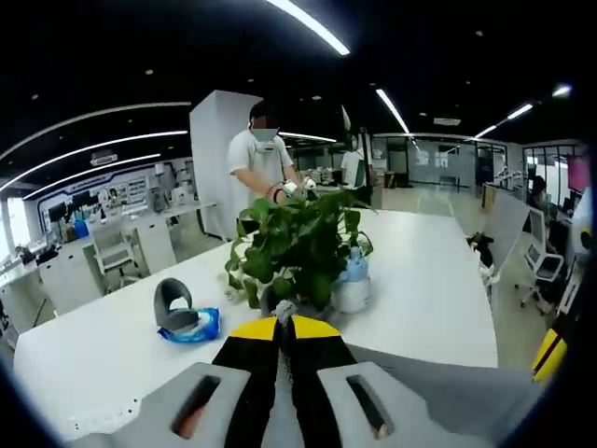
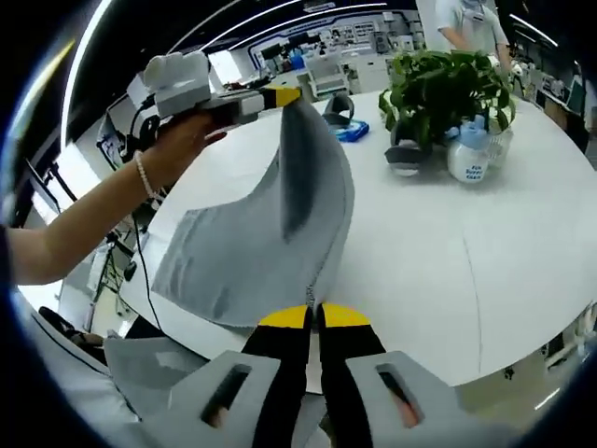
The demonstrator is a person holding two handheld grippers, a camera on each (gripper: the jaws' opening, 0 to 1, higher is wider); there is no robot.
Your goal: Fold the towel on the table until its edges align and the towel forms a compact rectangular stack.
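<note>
Two hand-held grippers pinch the towel [image 2: 270, 224], lifted off the counter [image 2: 485, 243]: your left hand-held gripper [image 2: 280, 95] clamps its corner upper left, right hand-held gripper [image 2: 313, 317] clamps bottom centre. Long axis runs between them.

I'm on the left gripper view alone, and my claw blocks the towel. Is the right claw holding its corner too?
Observer: Yes. In the right gripper view the right claw is shut on a corner of the grey towel.
Operator: Where is the cloth between the two claws?
Observer: It hangs lifted above the white table, stretched from the right claw up to the left claw.
Operator: Does the lifted towel touch the potted plant?
Observer: No. The potted plant stands apart from it, farther back on the table.
</note>
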